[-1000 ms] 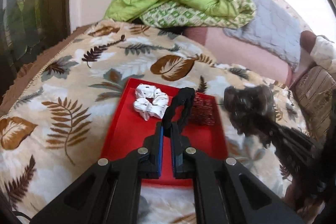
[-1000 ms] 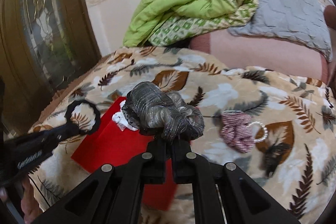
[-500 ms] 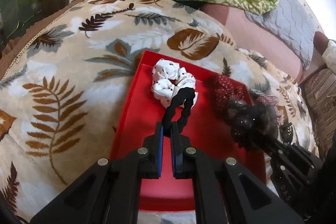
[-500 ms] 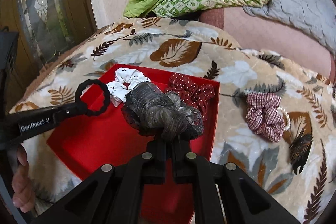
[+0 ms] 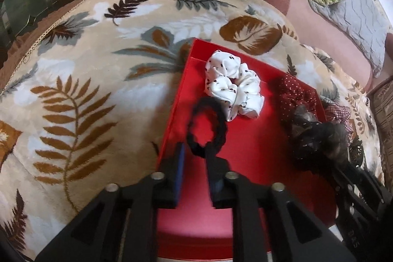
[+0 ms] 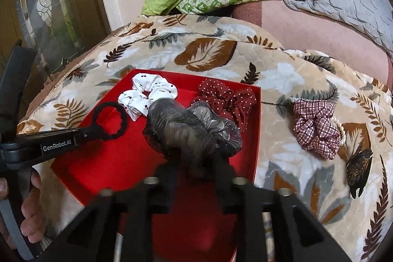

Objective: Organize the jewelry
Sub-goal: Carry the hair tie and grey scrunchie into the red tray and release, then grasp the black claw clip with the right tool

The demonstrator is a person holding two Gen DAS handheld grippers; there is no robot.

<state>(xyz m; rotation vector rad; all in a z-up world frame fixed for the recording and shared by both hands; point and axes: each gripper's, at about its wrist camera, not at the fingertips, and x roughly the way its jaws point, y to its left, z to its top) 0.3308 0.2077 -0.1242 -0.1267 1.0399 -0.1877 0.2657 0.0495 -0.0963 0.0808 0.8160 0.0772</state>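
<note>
Your left tool [image 5: 194, 163] stood spread, the black tie [image 5: 206, 127] lying loose just ahead of its fingertips in the red tray [image 5: 258, 151]. Your right tool [image 6: 196, 168] was spread too, the grey scrunchie [image 6: 189, 131] resting against its tips over the tray.
</note>
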